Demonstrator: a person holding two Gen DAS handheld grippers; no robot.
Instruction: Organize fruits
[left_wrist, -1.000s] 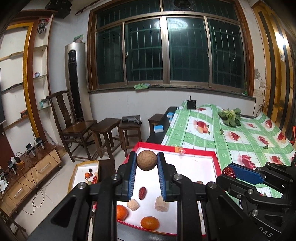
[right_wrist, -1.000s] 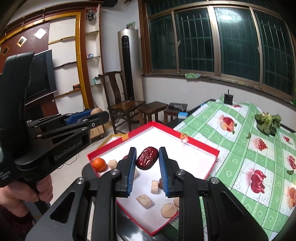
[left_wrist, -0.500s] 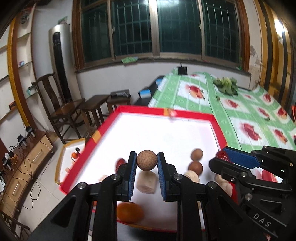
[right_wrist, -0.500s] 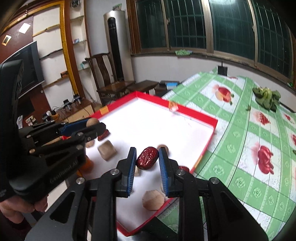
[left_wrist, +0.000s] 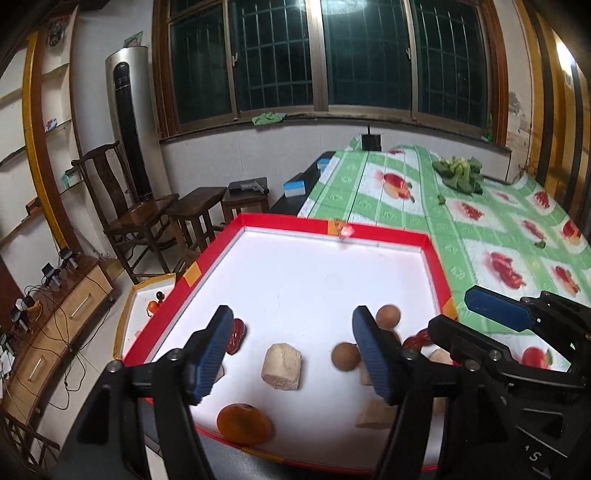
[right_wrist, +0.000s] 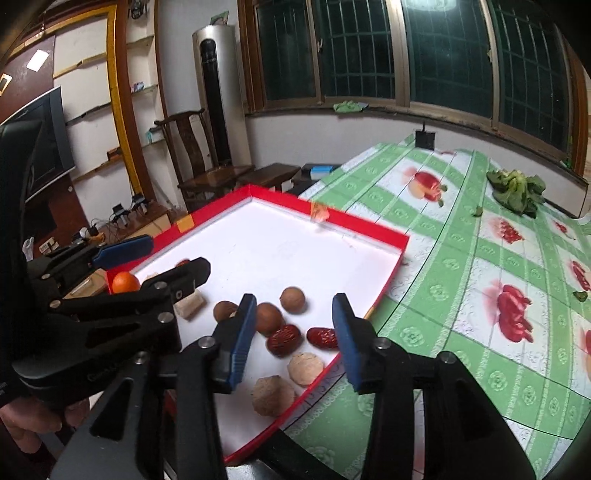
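Both claws spread wide, nothing held, hovering low over the red-rimmed tray (left_wrist: 437, 275) at the table edge. Left claw (left_wrist: 291, 350) frames a pale chunk (left_wrist: 281, 366), with a brown round fruit (left_wrist: 345, 355) close inside its right finger. Right claw (right_wrist: 293, 334) stands over two red dates (right_wrist: 283, 339), with brown rounds (right_wrist: 293, 300) just beyond: like appears grouped with like, so sorting looks partway done. An orange (left_wrist: 244, 423) sits at the near rim. Left claw's fingers hide another date (left_wrist: 236, 334) and some chunks; the blur makes it hard to say what the pale pieces are.
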